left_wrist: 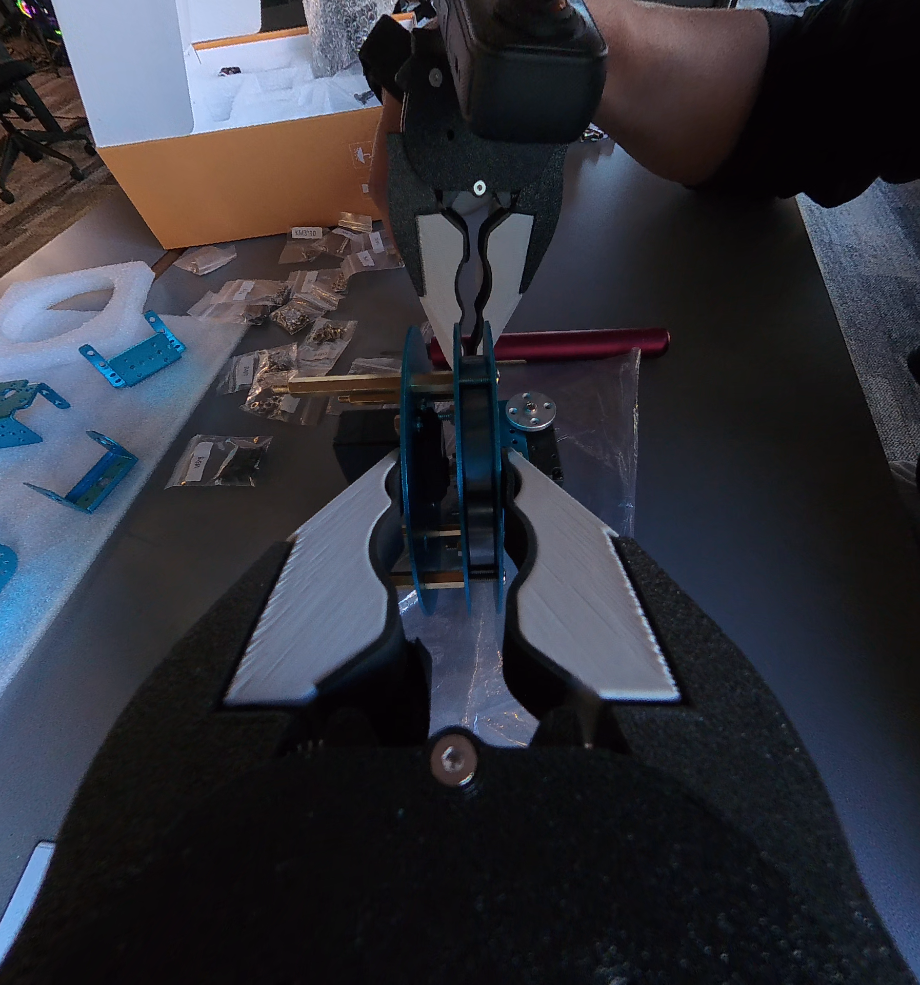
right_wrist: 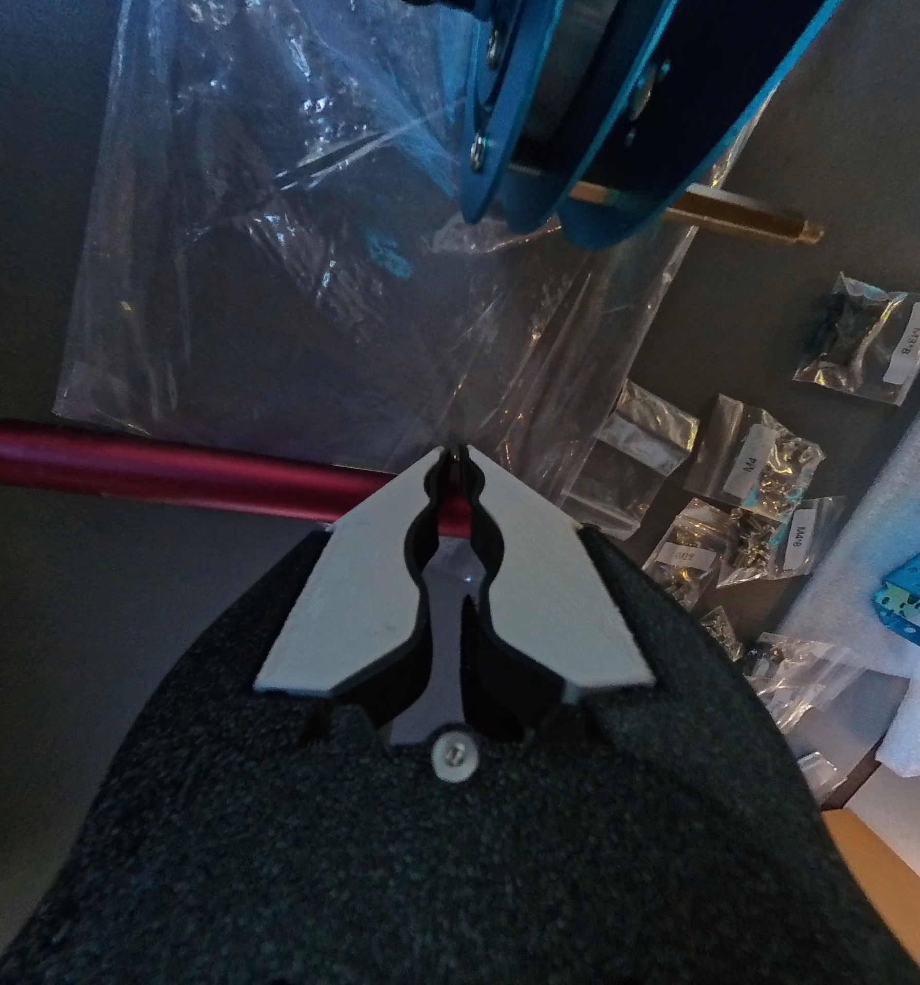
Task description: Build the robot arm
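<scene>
Left wrist view, frame centre: the left gripper (left_wrist: pixel 450 469) clamps a blue metal disc assembly with brass standoffs (left_wrist: pixel 450 479). At upper centre the right gripper (left_wrist: pixel 471 333), pinched on a tiny dark part (right_wrist: pixel 455 454), touches its top rim above a clear plastic bag (right_wrist: pixel 266 266).

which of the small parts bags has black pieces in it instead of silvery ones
The small labelled bag lying alone nearest the foam sheet, below and left of the blue disc assembly. Its contents are dark, while the bags in the cluster farther back hold shiny metal hardware.
</scene>
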### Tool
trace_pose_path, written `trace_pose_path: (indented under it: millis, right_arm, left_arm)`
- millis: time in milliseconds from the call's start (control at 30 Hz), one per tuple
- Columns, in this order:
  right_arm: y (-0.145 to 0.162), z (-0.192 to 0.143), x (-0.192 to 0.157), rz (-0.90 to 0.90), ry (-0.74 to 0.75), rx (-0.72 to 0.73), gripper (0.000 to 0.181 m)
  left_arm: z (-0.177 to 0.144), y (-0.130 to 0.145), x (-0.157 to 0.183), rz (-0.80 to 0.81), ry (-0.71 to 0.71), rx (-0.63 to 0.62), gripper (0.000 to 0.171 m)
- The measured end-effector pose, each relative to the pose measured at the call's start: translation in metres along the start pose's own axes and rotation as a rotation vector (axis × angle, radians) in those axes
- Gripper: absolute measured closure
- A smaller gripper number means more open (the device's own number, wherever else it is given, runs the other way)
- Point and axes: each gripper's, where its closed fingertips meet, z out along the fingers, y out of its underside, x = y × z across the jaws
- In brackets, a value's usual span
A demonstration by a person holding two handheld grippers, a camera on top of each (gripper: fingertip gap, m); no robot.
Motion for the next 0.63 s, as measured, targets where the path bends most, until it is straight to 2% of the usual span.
trace_pose_path:
  millis: [633]
  right_arm:
    - [0.005, -0.005, -0.001, 0.048, -0.003, -0.046, 0.177]
  left_arm:
    - [0.0, 0.0, 0.001, 0.012, -0.002, -0.003, 0.139]
